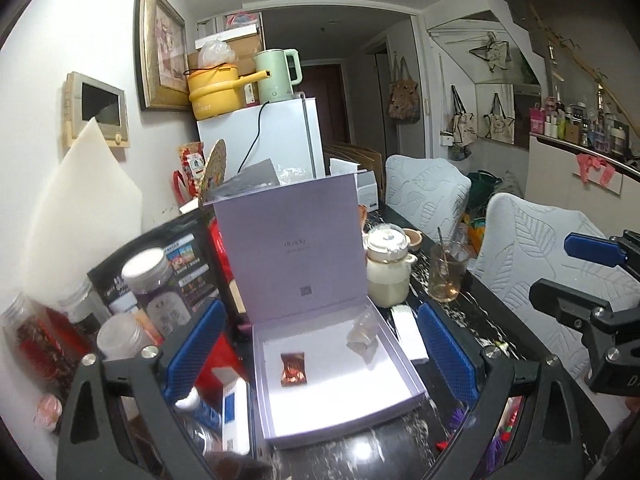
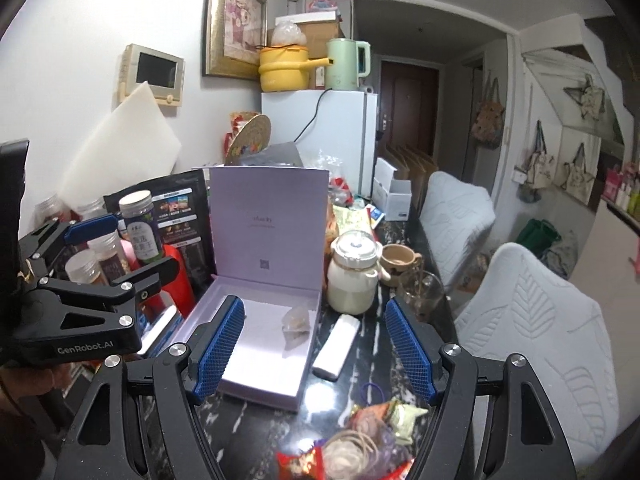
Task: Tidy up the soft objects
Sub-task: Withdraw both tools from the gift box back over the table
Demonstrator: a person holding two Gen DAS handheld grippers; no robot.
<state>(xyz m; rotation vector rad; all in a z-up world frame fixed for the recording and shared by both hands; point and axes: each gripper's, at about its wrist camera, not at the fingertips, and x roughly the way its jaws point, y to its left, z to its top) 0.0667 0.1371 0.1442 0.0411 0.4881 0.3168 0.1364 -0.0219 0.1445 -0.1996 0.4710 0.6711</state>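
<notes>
An open lilac box (image 1: 400, 364) with its lid upright lies on the dark table; it also shows in the right wrist view (image 2: 208, 308). Inside lie a brown foil packet (image 1: 294, 369) and a clear plastic pouch (image 1: 362, 333), the pouch also in the right view (image 2: 297, 320). My left gripper (image 1: 320, 356) is open and empty above the box. My right gripper (image 2: 316, 350) is open and empty over the table beside the box. A pile of small packets and hair bands (image 2: 360, 444) lies near the front edge below it.
A white teapot (image 2: 354, 274), glass cup (image 2: 424, 292), clay cup (image 2: 398, 262) and white rectangular case (image 2: 336, 346) stand right of the box. Jars (image 1: 154, 280) and a black bag (image 2: 176, 220) crowd the left. Two white-covered chairs (image 2: 532, 340) flank the table's right.
</notes>
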